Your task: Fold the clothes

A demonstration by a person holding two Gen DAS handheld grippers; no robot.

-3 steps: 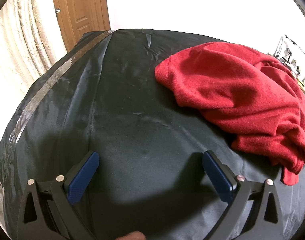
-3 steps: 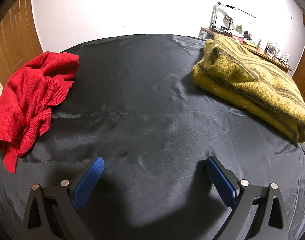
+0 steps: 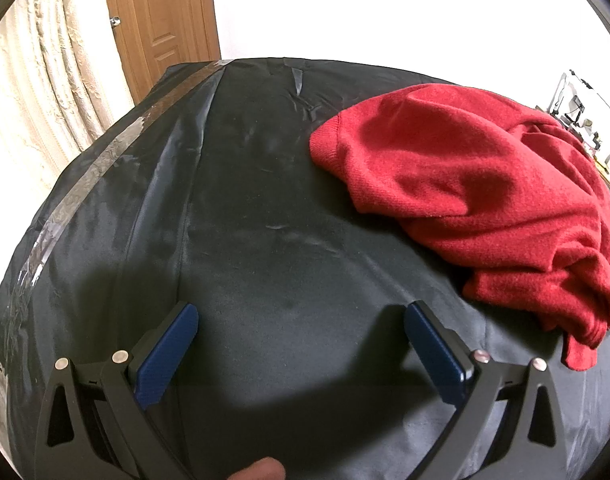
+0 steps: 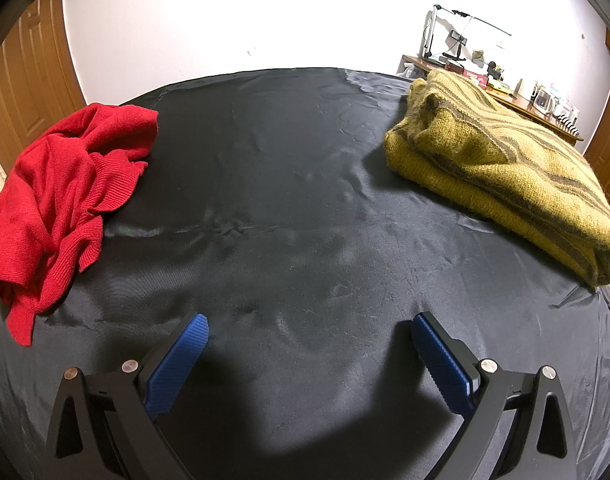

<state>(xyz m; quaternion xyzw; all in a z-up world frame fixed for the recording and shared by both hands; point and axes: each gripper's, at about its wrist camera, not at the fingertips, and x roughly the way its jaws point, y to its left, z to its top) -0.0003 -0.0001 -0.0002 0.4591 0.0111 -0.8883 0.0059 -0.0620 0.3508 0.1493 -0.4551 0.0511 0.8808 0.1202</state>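
No words to read on the red sweater (image 3: 477,196) or yellow sweater (image 4: 505,168). Left gripper (image 3: 301,312) and right gripper (image 4: 309,324) jaws are wide apart, holding nothing.

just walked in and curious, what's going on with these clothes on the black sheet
A person is folding clothes with a handheld gripper in each hand. The mustard striped sweater already lies folded on the black sheet. The red sweater is still a crumpled heap. The left gripper and the right gripper both hover over bare sheet with jaws wide open, holding nothing. The red sweater looks like the next piece to fold.
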